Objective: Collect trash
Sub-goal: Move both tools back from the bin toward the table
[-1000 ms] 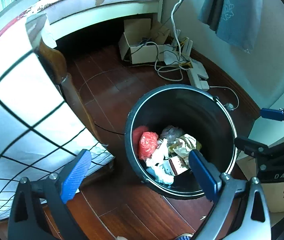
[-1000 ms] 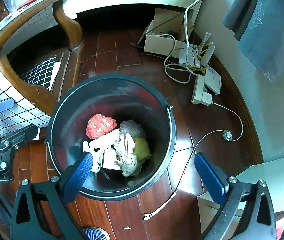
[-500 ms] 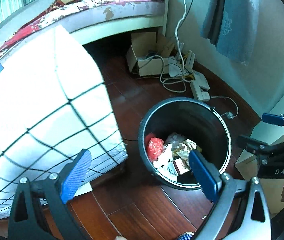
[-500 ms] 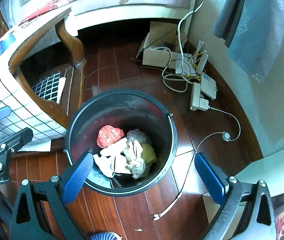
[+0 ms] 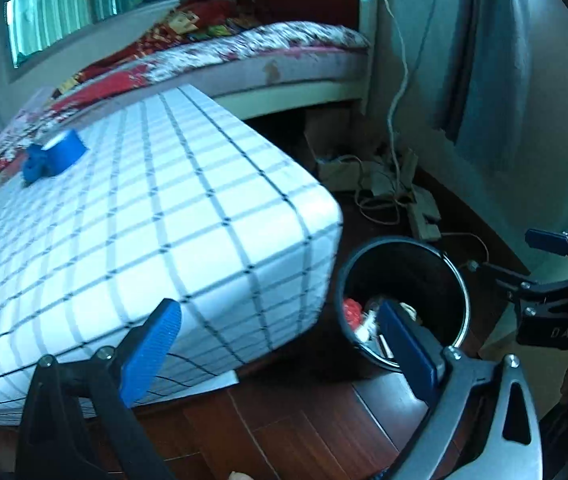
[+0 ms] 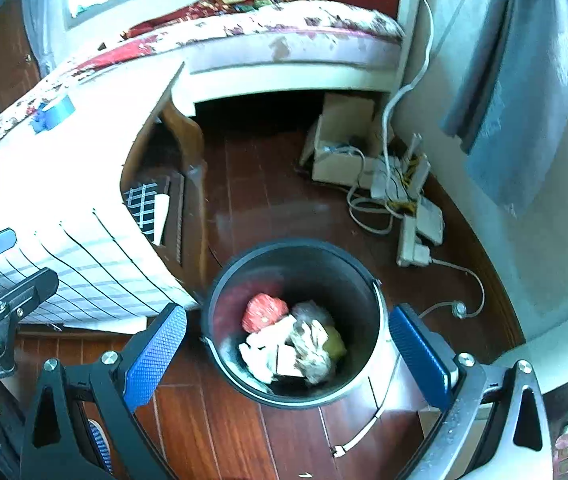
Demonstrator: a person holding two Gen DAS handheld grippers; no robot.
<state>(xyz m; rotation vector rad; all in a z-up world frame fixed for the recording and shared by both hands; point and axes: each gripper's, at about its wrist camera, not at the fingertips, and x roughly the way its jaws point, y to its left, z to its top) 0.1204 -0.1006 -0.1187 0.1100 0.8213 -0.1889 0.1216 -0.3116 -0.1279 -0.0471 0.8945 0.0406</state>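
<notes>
A black bin (image 6: 364, 284) stands on the wooden floor and holds crumpled trash (image 6: 292, 340), red, white and yellowish. It also shows in the left wrist view (image 5: 456, 280) at lower right. My left gripper (image 5: 280, 348) is open and empty, high above the floor beside the checked tabletop (image 5: 156, 216). My right gripper (image 6: 288, 352) is open and empty, above the bin. A blue tape roll (image 5: 64, 148) and a small blue object (image 5: 36, 166) lie on the tabletop's far left; the roll also shows in the right wrist view (image 6: 58, 106).
A bed (image 5: 268, 48) with a patterned cover runs along the back. A cardboard box (image 6: 344, 148), power strips (image 6: 416, 224) and tangled cables (image 6: 368, 208) lie on the floor by the wall. A grey cloth (image 6: 524, 100) hangs at right.
Both grippers have risen and pulled back from the bin, which now looks smaller. The left view has tilted up, so the tabletop with the blue roll and the bed have come into sight.
</notes>
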